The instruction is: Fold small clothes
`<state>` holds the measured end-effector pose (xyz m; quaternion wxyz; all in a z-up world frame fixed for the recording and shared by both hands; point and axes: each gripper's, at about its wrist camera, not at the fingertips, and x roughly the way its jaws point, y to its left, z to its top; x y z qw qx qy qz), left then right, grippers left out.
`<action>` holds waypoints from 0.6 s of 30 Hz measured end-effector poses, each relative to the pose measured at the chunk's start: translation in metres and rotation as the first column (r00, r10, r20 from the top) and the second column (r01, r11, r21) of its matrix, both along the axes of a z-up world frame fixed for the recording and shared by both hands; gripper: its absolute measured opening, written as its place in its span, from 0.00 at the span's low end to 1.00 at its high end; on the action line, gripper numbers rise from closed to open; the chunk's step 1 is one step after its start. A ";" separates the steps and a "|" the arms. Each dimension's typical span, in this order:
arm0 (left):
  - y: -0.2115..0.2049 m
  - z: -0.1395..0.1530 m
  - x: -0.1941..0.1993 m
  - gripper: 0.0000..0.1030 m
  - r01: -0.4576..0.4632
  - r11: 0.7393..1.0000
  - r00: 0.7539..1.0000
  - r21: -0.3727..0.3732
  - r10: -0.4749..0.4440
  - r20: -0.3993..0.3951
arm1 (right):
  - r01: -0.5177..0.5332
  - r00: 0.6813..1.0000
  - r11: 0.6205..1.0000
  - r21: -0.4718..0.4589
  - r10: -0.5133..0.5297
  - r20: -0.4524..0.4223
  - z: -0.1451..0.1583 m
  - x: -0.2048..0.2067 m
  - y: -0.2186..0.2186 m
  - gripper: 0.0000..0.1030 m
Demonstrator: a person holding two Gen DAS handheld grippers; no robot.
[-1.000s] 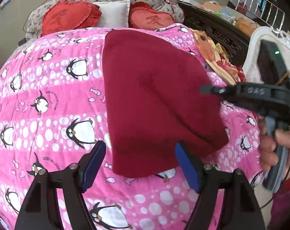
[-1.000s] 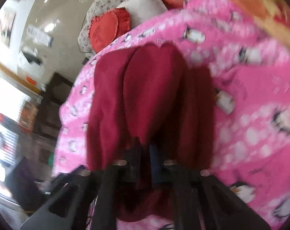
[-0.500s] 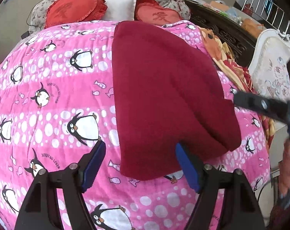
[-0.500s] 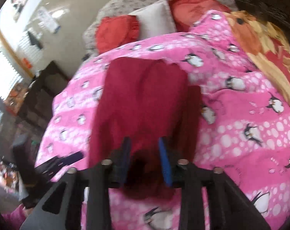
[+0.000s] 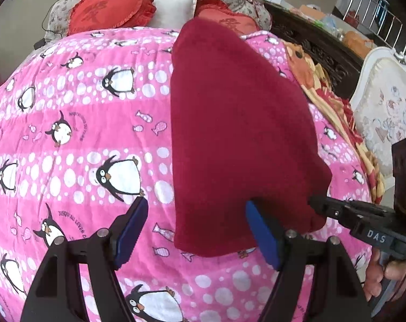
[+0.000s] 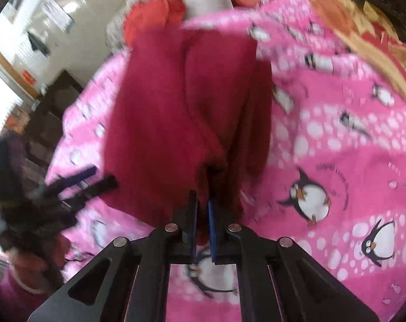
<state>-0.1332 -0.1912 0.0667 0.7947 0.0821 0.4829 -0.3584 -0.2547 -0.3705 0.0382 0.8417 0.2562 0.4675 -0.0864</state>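
A dark red knit garment point(image 5: 237, 134) lies folded lengthwise on the pink penguin blanket point(image 5: 82, 134). My left gripper point(image 5: 196, 228) is open, its blue pads straddling the garment's near left corner just above the blanket. My right gripper point(image 6: 203, 214) is shut on the garment's point(image 6: 176, 107) near edge, lifting a fold of it. In the left wrist view the right gripper point(image 5: 318, 204) reaches the garment's near right corner. The left gripper point(image 6: 95, 177) shows at the left of the right wrist view.
Red heart cushions point(image 5: 106, 13) and a white pillow point(image 5: 173, 8) lie at the bed's head. An orange patterned blanket point(image 5: 326, 94) runs along the bed's right side. A dark carved headboard point(image 5: 315, 45) and a white upholstered chair point(image 5: 385, 107) stand to the right.
My right gripper opened briefly, then closed again on the garment's near edge and came back beside the left gripper. The left gripper edged closer to the garment and stayed open.
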 end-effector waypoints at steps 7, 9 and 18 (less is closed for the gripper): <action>-0.006 0.018 0.006 0.76 0.003 1.000 0.998 -0.016 -0.002 0.068 | 0.028 0.997 0.999 -0.039 -0.025 0.071 0.047 -0.007 -0.005 0.00; -0.010 0.018 0.010 0.76 0.000 1.000 0.997 -0.013 0.001 0.073 | 0.039 0.994 0.994 -0.103 -0.027 0.108 0.064 -0.003 -0.004 0.00; -0.029 0.007 0.021 0.80 0.007 1.000 0.997 0.016 -0.009 0.077 | -0.030 0.997 0.981 -0.191 0.045 0.070 0.045 0.042 0.004 0.00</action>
